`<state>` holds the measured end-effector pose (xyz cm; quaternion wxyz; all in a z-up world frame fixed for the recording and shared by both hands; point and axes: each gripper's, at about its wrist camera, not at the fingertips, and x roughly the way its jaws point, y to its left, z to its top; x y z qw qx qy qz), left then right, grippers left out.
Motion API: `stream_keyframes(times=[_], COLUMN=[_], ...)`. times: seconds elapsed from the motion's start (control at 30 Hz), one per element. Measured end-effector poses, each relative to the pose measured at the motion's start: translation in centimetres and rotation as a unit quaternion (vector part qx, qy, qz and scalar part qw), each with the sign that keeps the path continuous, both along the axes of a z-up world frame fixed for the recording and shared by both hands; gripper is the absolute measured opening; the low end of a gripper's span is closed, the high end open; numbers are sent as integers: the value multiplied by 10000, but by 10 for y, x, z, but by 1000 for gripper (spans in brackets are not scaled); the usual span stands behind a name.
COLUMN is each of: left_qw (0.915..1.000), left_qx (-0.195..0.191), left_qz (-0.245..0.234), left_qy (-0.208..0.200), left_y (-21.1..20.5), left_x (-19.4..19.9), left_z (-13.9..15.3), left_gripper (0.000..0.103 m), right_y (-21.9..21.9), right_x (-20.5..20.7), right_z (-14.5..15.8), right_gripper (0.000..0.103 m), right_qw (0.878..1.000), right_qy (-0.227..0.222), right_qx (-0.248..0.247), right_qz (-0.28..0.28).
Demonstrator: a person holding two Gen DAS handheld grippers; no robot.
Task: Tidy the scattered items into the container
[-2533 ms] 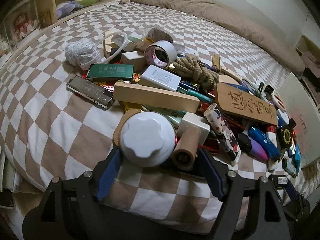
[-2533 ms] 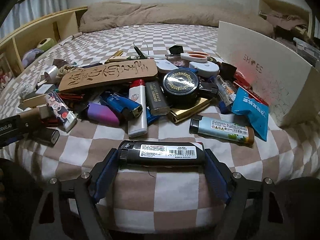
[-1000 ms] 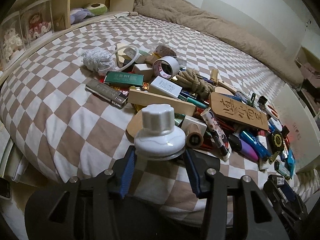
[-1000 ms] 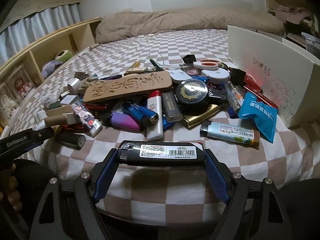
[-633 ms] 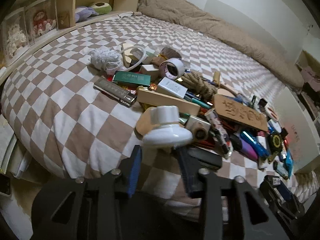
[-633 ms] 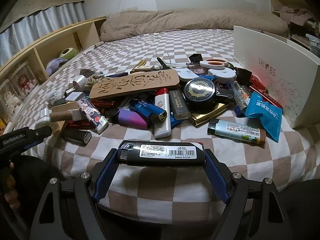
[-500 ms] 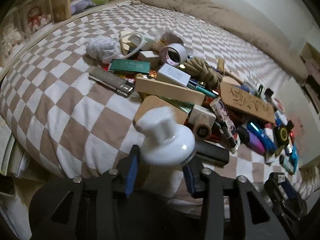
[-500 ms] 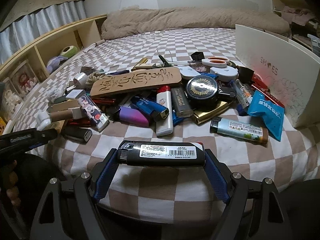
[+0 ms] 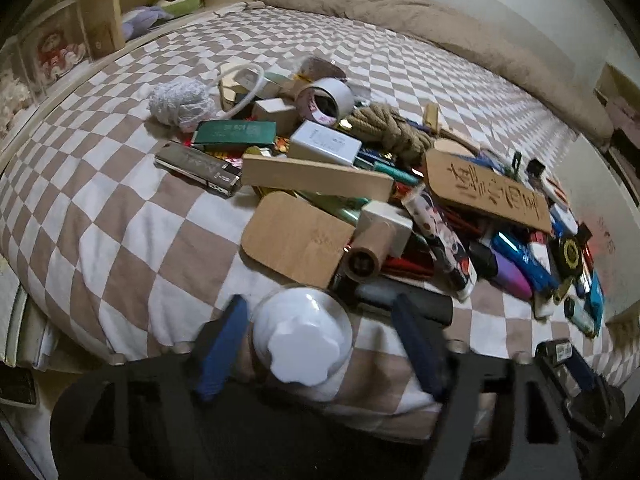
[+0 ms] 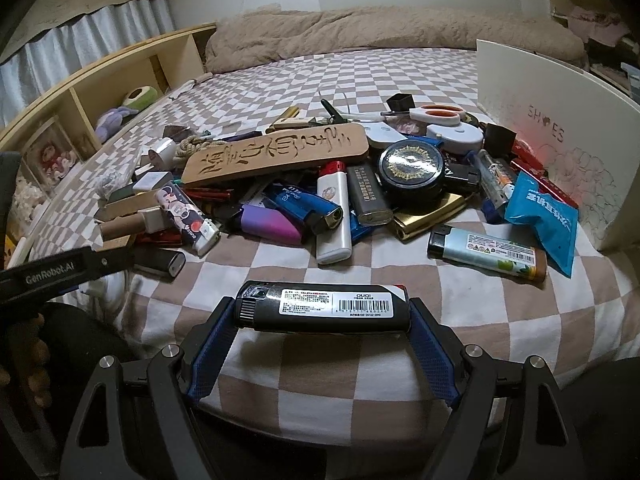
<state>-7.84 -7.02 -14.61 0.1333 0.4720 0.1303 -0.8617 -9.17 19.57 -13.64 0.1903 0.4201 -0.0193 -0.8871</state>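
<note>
The left hand-held gripper [image 9: 320, 354] is opening around a white plastic knobbed lid [image 9: 303, 350], its pads no longer pressing it, at the checkered bed's [image 9: 120, 216] near edge. The right hand-held gripper [image 10: 320, 346] clamps a black barcoded lighter [image 10: 322, 307] endwise, seemingly bound for the white shoe box [image 10: 560, 128] beside the scattered pile.

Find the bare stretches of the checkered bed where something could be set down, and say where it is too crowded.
Free: the checkered cover left of the harmonica toward the shelf side; the strip between the black lighter in the right gripper and the pile; the far half before the brown duvet. Crowded: from the carved wooden plaque to the white box.
</note>
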Motion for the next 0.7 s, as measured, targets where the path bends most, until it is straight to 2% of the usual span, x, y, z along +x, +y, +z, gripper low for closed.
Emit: stream_keyframes(times=[0.2,0.3,0.47,0.53,0.6,0.7], left_qw=[9992,9969,9895,9868,9851,9835], left_qx=[-45,-359,-592,-660,-709,-815], left_qz=[-280,-436,-920,-1076,-1150,-1247], left_qy=[-283,-544,-942,-1014,-1061,-1031], left_y=[4,10,12,14,16,21], left_x=[4,6,-1,-3,-4,-4], left_z=[-1,-1,-5,-6,-8,-8], left_gripper=[66,79,80,68,65,56], right_y=[1,1,0,0,0,1], right_x=[-1,-2,-2,-2,-3,-3], right_z=[-1,-1,-1,-1,-1,-1], right_gripper=[84,84,84,84,84,84], right_qw=[10000,10000,10000,10000,10000,9999], right_qy=[-34,-52,-62,-64,-75,-84], right_qx=[-21,-16,-11,-24,-53,-87], right_qz=[14,21,39,39,39,45])
